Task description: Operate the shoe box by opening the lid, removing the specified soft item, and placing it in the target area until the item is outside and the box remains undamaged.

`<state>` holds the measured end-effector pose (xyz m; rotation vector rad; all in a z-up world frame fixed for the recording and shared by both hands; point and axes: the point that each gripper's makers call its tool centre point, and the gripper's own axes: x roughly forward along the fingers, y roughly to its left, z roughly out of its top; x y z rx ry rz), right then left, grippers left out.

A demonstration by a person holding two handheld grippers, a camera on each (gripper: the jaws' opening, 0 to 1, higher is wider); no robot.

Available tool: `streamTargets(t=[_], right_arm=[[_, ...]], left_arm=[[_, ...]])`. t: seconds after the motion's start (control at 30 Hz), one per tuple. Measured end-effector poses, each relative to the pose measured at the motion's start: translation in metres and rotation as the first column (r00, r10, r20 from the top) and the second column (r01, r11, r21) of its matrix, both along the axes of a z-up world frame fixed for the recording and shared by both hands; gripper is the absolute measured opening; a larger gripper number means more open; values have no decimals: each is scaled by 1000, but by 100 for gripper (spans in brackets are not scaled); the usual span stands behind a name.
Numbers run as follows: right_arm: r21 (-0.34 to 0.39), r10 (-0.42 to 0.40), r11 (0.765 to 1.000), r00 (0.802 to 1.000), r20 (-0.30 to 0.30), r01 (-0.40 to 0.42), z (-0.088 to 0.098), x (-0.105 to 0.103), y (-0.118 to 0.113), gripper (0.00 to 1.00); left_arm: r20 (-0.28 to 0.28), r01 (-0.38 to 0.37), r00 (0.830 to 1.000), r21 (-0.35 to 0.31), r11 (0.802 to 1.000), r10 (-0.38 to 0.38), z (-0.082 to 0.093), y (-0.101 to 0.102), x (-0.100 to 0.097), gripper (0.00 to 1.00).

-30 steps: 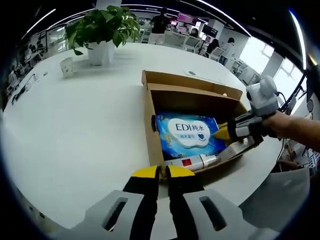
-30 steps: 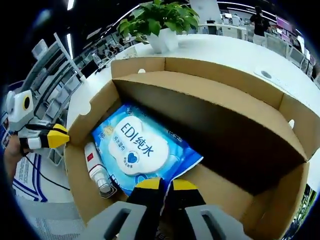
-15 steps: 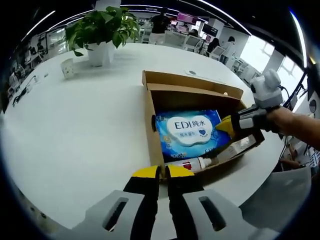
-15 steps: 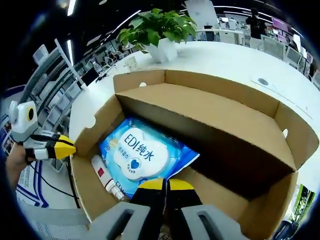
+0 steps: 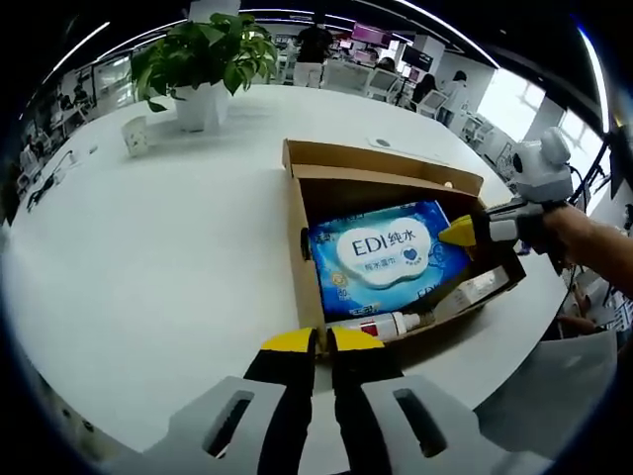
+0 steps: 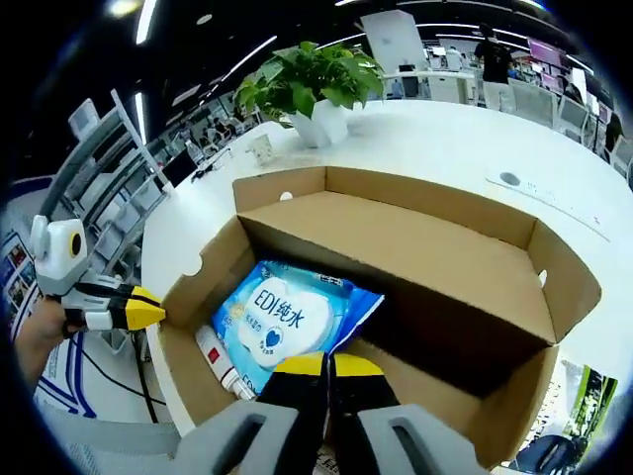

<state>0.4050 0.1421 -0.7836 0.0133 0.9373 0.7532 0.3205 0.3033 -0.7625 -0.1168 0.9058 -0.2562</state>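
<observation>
An open cardboard shoe box [image 5: 376,160] lies on the white table. A blue wet-wipes pack [image 5: 384,252] printed "EDI" is tilted up inside it. My right gripper [image 5: 463,233] reaches in from the right and is shut on the pack's edge. In the right gripper view the pack [image 6: 279,315] runs from the box [image 6: 425,247] floor up into my right gripper [image 6: 326,365]. My left gripper [image 5: 321,341] is shut on nothing, just short of the box's near end. It also appears as the left gripper [image 6: 146,311] beside the box wall.
A red-and-white tube [image 5: 384,323] and a pale carton [image 5: 477,289] lie along the box's near side. A potted plant [image 5: 203,64] and a small white cup [image 5: 134,133] stand at the back of the round table [image 5: 148,257]. People are standing far behind.
My right gripper has risen and drawn back with the wipes pack, tilting the pack's held end up off the box floor. My left gripper has stayed put.
</observation>
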Motion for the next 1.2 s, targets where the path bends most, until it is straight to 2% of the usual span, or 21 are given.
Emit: streamTargets(t=[0.37,0.5,0.57,0.63,0.7,0.8,0.87,1.0,1.2], right_arm=[[8,-27,1000,1000,13,27,4,1,-9,0],[4,-28,1000,999,15,28,3,1,-12,0],[5,-31,999,999,15,31,3,1,-13,0],[5,-32,999,999,14,32,3,1,-14,0],[5,-34,999,999,12,34,3,1,-15,0],[4,-34,999,999,13,34,3,0,-16,0],[4,-35,999,999,11,35,2,0,-17,0],[6,-37,999,999,5,37,2,0,-19,0],[4,-42,999,999,7,42,0,0,-25,0]], left_arm=[[-12,40,999,39,998,-40,2,1,2,4],[30,42,999,55,998,-44,12,2,7,5],[41,49,998,64,997,-51,15,1,10,9],[88,80,992,95,992,-88,23,-1,17,12],[80,85,993,88,992,-92,25,-4,18,12],[101,106,988,86,991,-115,29,-11,24,14],[115,146,981,77,986,-155,31,-20,28,14],[76,189,978,50,981,-192,25,-35,31,18],[39,225,973,70,972,-228,13,-47,38,20]])
